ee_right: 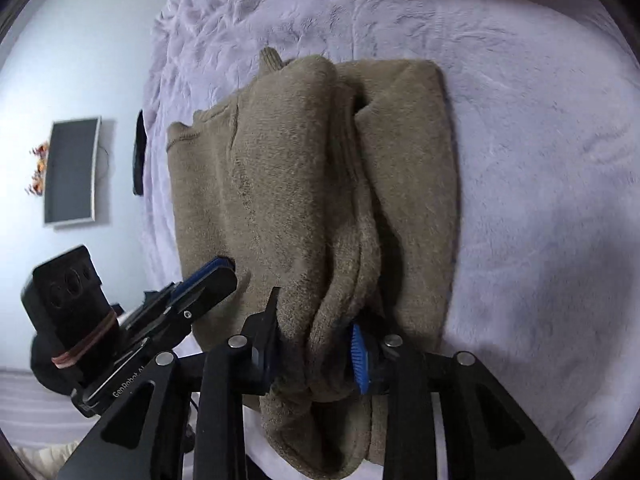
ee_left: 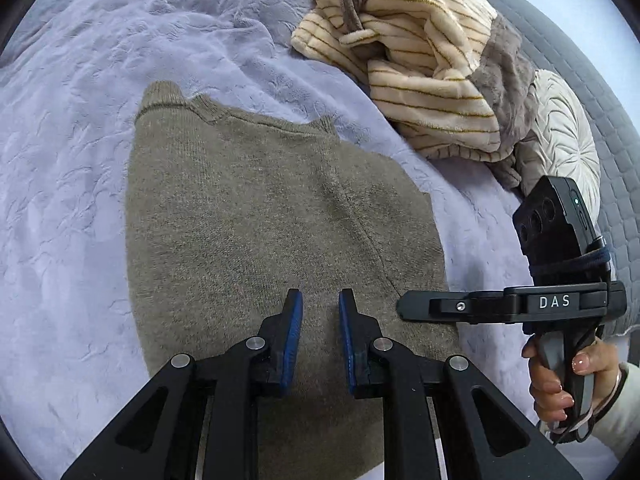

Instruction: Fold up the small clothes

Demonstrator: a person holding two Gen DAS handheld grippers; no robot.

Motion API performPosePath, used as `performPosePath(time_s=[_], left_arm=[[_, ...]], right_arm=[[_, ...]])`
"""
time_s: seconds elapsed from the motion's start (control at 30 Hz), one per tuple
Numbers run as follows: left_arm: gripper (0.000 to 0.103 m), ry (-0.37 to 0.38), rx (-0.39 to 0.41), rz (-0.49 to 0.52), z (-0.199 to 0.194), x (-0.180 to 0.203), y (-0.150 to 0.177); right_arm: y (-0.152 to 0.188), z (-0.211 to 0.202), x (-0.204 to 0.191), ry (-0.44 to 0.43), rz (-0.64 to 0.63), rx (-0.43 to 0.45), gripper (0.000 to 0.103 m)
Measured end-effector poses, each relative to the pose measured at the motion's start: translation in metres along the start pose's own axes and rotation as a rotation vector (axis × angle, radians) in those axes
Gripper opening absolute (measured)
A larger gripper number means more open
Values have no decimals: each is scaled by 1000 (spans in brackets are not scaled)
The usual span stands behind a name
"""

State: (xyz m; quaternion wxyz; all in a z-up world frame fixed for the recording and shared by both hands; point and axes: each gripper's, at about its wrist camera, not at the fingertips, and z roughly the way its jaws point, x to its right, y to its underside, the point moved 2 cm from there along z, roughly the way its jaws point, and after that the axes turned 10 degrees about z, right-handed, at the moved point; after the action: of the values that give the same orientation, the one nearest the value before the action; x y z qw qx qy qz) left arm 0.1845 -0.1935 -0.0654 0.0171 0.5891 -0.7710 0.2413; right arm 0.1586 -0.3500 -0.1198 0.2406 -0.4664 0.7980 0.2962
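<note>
A small olive-brown knit sweater lies on a lavender plush blanket, partly folded lengthwise. In the right wrist view the sweater shows a bunched fold along its middle. My left gripper hovers just above the sweater's near part, jaws a little apart and empty. My right gripper is shut on a bunched fold at the sweater's near edge. The right gripper also shows in the left wrist view, at the sweater's right edge. The left gripper shows at the left of the right wrist view.
A heap of cream striped and grey-brown plush clothes lies at the far right of the blanket, by a round white cushion and a grey quilted headboard. A wall-mounted screen hangs beyond the bed's edge.
</note>
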Motion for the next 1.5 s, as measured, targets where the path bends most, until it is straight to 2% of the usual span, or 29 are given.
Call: performPosePath(time_s=[0.07,0.1,0.17,0.23,0.37,0.4,0.43,0.47,0.53,0.6,0.63,0.67,0.7,0.73,0.83,0.87,0.9,1.03,1.07,1.13,1.17,1.23,1.27,1.37,1.43,1.5], left_arm=[[19,-36,24,-2,-20,-6,3],[19,-53,32,-5,-28,-9,5],[19,-88,41,-21,-44,-22,14],[19,-119,24,-40,-45,-38,26],[19,-138,-34,-91,-33,-53,52],[19,-139,-21,-101,-33,-53,55],[19,-144,-11,-106,-34,-53,56],[19,-152,-9,-112,-33,-53,56],[19,-166,0,-121,-33,-51,53],[20,-166,4,-118,-27,-50,52],[25,-168,1,-113,-23,-50,53],[39,-187,-8,-114,-20,-50,55],[44,-203,-11,-120,-20,-51,56],[44,-199,-4,-127,-24,-50,55],[44,-193,17,-138,-38,-52,59],[44,-190,16,-142,-41,-53,61],[44,-186,12,-143,-44,-54,64],[44,-174,-2,-117,-50,-54,69],[44,-172,-8,-102,-49,-52,69],[44,-196,-42,-70,-40,-44,73],[44,-204,-69,-57,-34,-42,77],[45,-231,-105,-22,-19,-39,87],[52,-244,-120,-18,-15,-39,93],[53,-217,-144,-75,-13,-47,107],[53,-209,-144,-96,-18,-50,111],[53,-214,-147,-101,-22,-50,113]], right_arm=[[7,-16,-1,3,-20,43,56],[10,-22,-1,22,-30,59,58],[18,-37,0,46,-51,75,58],[30,-48,2,8,-52,78,58],[23,-51,9,-27,-8,109,58],[14,-45,10,-45,31,117,55],[9,-36,7,-67,66,113,45],[1,-25,5,-100,110,93,14],[-7,-19,-6,-61,104,102,14],[-10,-23,-28,-17,-2,149,14],[-11,-25,-32,39,-23,173,14],[-14,-25,-29,110,-26,185,14],[-17,-23,-23,175,-15,191,14],[-19,-22,-19,200,0,195,14],[-7,-42,-10,135,21,204,26],[1,-48,-12,129,2,200,44],[12,-53,-14,115,-21,194,56],[56,-58,-21,21,-93,131,56],[66,-53,-23,21,-109,112,53],[80,-34,-23,84,-145,82,30],[83,-23,-19,133,-134,73,7],[82,-4,4,193,-40,64,7],[83,1,17,182,10,69,6],[95,0,44,78,156,85,6],[99,-4,45,71,148,97,6],[102,-10,39,100,107,100,6]])
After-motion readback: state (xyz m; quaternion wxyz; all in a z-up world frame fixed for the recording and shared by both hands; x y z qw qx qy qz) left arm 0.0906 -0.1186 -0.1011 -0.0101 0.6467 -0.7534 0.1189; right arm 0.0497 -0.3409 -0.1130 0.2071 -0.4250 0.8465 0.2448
